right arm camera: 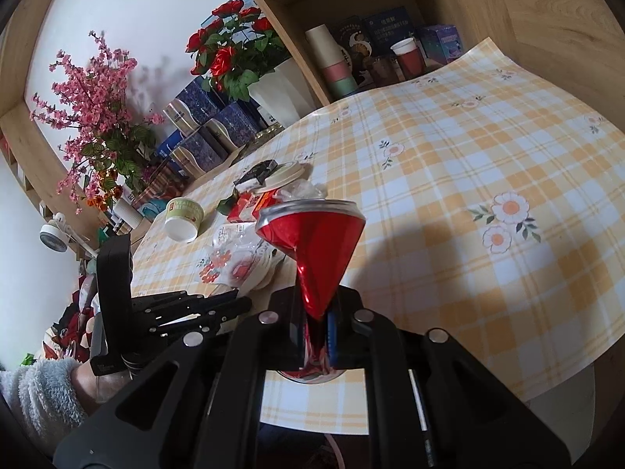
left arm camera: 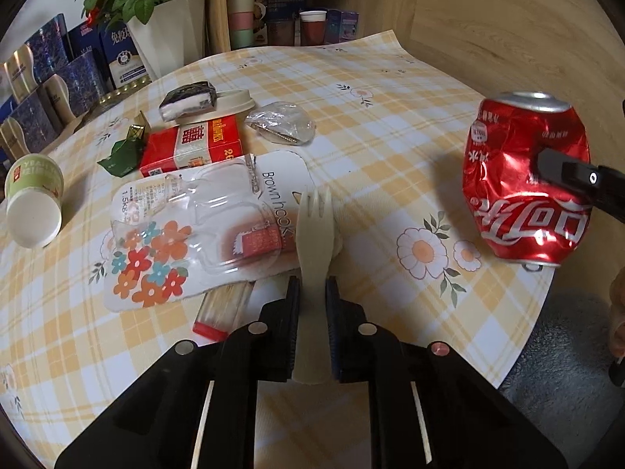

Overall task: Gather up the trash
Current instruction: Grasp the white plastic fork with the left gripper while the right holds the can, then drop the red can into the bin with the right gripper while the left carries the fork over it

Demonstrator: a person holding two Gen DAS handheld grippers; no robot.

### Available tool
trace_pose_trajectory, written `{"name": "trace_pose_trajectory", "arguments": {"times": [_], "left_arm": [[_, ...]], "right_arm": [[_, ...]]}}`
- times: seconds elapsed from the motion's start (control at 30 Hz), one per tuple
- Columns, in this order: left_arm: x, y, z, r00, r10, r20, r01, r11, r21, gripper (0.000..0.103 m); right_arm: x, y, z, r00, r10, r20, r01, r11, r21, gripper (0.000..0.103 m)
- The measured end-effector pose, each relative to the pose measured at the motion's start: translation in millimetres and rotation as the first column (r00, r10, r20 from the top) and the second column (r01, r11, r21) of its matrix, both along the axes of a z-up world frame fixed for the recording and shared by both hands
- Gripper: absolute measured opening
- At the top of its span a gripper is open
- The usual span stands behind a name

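currently: one fork [left arm camera: 313, 230], one crushed can [left arm camera: 525, 179], two paper cups [left arm camera: 34, 199]

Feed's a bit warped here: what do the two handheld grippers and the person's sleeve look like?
Both the left gripper and the right gripper are matte black, with angular linkage arms, round silver pivot pins and thin pale strips along the inner bars. The left gripper's finger pads are ribbed. The sleeve is fluffy pale grey-blue fleece.

table [left arm camera: 390, 148]: checked cloth | on it: paper cup [left arm camera: 33, 195], cigarette pack [left arm camera: 191, 148], blister pack [left arm camera: 203, 222]
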State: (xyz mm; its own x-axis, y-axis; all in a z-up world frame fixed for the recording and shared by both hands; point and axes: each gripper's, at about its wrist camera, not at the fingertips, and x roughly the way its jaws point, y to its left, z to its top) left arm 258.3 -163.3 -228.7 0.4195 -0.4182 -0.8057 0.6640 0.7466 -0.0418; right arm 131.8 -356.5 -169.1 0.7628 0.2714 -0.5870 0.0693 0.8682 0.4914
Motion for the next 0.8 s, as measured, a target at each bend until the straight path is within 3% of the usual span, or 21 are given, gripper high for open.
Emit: {"name": "trace_pose_trajectory", "arguments": {"times": [0.33, 0.6, 0.8], "left_arm": [[-52.8, 34.8, 32.4, 0.999, 0.027, 0.033, -0.025, 0.997, -0.067, 0.013], [-111.0, 93.7, 57.6, 0.988, 0.153, 0.011, -0.148, 0.971, -0.190, 0.013], [-158.0, 122.2, 67.0, 0.980, 0.190, 0.060, -0.175, 0.965, -0.195, 0.013]], "right_arm": [[-15.8, 21.3, 2.0, 0.999, 0.045, -0.010, -0.045, 0.999, -0.001, 0.011], [-38.2, 54.5, 7.0, 0.991, 0.131, -0.019, -0.131, 0.991, -0.014, 0.011], [-59.9, 90.8, 6.4, 0.974, 0.223, -0.043, -0.225, 0.973, -0.046, 0.011]]}}
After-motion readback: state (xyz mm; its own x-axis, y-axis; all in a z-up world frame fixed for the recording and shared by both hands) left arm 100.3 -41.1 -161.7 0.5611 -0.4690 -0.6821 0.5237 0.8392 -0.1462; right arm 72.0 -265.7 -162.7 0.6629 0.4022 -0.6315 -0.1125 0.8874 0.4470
